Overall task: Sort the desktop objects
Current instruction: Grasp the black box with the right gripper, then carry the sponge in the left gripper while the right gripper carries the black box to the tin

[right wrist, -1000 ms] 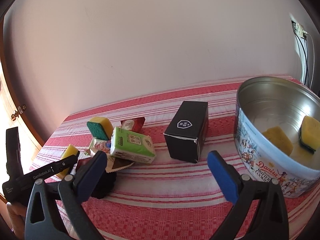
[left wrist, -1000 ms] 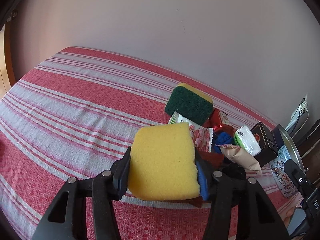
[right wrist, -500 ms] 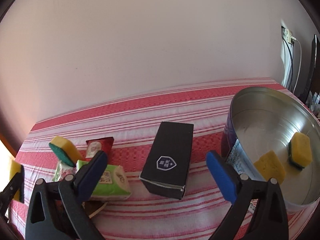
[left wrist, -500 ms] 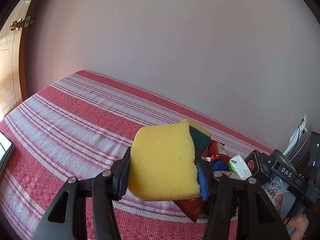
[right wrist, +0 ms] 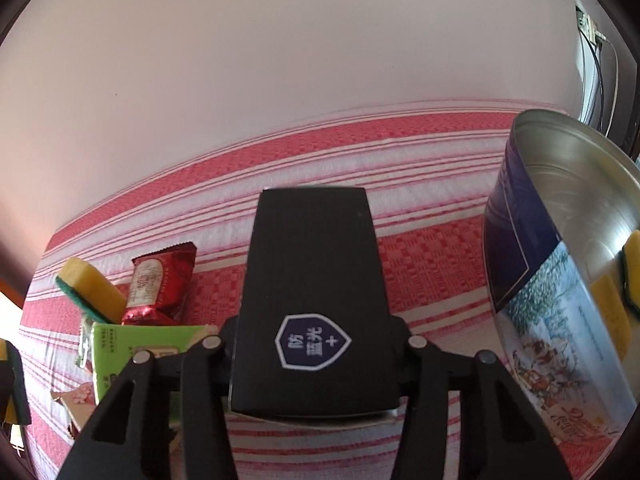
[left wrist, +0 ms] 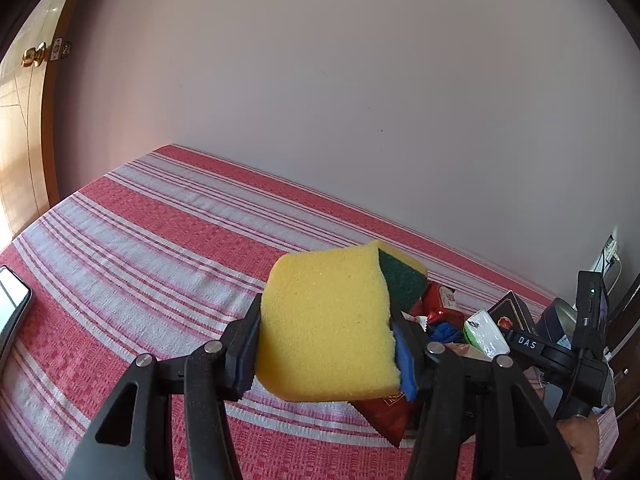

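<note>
— Left gripper [left wrist: 326,354]: clamped on the yellow sponge [left wrist: 326,326], pads pressing both sides, sponge lifted clear of the striped cloth [left wrist: 160,248]. Why so high? Probably to clear the pile near the cloth's right end on the way to the cookie tin [right wrist: 560,280].

— And the right gripper [right wrist: 316,354]?

— Jaws closing around the black box [right wrist: 316,300], box between them, sides apparently met by the pads; box lying flat mid-cloth, long axis toward the far edge. Taken across the narrow width, likely because nothing else fits the jaws.

— Why the tin at the right end?

— Seemingly the bin for sponges: two yellow ones already inside against the wall. Box destination unclear from here.

— Remaining clutter?

— Toward the left end of the cloth: a green-backed sponge [right wrist: 94,290], a red snack packet [right wrist: 158,288], a green tissue pack [right wrist: 132,356], all touching or overlapping. Phone [left wrist: 10,304] at the cloth's left edge.

— Risk?

— Smooth box, so a possible slip if lifted before the squeeze finishes.
</note>
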`<state>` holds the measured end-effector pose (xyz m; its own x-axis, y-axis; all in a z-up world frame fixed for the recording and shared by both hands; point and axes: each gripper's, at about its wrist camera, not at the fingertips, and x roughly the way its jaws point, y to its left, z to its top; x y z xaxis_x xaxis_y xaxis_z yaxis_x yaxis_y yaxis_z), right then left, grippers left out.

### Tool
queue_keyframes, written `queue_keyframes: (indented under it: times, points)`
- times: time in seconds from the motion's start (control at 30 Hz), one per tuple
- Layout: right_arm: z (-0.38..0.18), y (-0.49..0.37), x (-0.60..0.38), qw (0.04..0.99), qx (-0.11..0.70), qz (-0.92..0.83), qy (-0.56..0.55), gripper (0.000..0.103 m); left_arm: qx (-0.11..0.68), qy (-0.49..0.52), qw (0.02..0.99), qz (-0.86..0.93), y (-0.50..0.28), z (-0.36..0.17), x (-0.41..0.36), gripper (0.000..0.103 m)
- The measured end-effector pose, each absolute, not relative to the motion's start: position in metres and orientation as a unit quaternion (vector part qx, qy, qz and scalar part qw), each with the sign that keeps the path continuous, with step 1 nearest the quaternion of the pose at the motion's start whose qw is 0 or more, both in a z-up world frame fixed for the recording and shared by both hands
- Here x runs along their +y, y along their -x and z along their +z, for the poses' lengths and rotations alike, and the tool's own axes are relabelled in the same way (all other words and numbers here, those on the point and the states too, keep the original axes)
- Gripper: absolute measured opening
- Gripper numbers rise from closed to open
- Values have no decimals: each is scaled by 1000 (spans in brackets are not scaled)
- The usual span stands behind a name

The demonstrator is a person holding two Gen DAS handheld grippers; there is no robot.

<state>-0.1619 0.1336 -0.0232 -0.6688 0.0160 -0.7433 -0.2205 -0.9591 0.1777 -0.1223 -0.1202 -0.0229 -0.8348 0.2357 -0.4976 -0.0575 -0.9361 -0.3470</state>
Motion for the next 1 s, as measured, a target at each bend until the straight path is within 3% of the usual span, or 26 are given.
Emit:
queue_keyframes:
  times: [0.47, 1.0]
  points:
    - [34, 42, 107, 48, -20, 987, 153, 49, -107, 186, 39, 976, 96, -7, -107, 57]
    - [37, 8, 130, 34, -8, 989, 146, 49, -86, 164, 48, 981, 71, -9, -73, 57]
